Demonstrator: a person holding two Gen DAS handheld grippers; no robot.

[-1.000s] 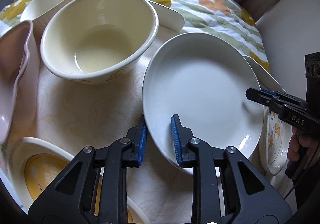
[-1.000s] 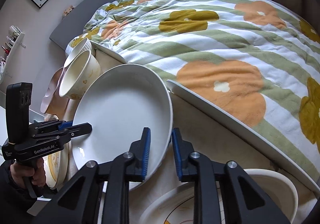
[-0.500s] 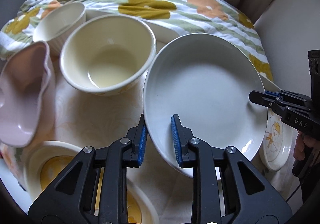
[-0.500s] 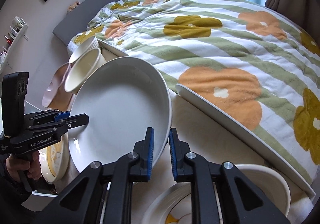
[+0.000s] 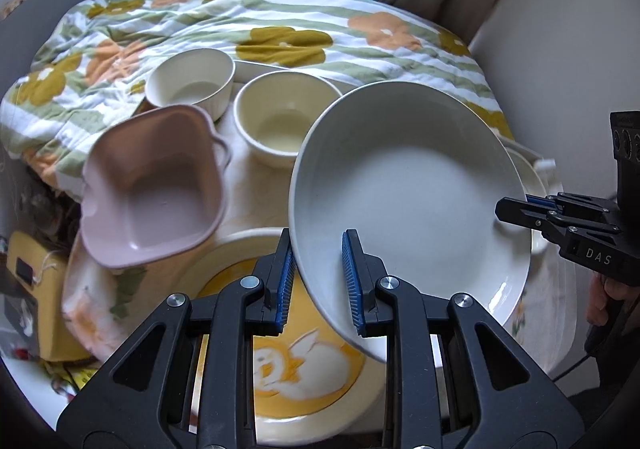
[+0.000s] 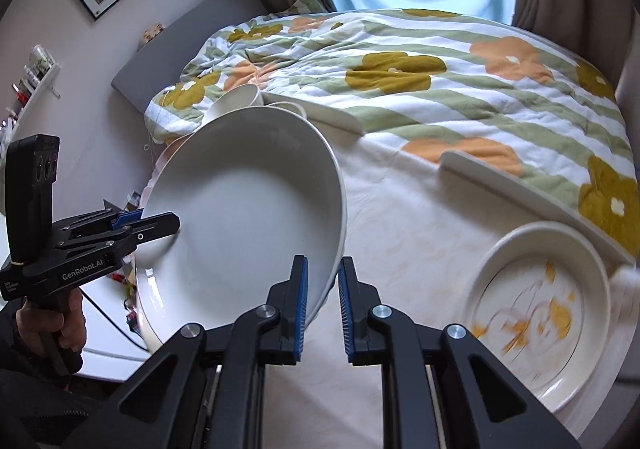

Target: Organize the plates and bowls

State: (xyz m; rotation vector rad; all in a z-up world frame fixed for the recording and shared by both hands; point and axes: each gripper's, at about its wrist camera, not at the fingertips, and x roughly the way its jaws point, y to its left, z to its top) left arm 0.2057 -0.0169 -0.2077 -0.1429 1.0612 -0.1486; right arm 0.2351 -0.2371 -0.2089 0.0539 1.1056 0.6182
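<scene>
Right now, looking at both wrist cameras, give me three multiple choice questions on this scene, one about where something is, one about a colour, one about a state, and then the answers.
1. Where does the left gripper grip the big white plate?
A. its near rim
B. its far rim
C. its centre

2. What colour is the square dish with wavy handles?
A. green
B. pink
C. black

3. How is the big white plate held?
A. flat on the cloth
B. by one gripper only
C. tilted, by both grippers

Answers:
1. A: the blue pads straddle the rim nearest the left wrist camera.
2. B: it shows pale pink beside the cream bowl.
3. C: the right gripper pinches the opposite rim, and the duck plate shows beneath the raised edge.
</scene>
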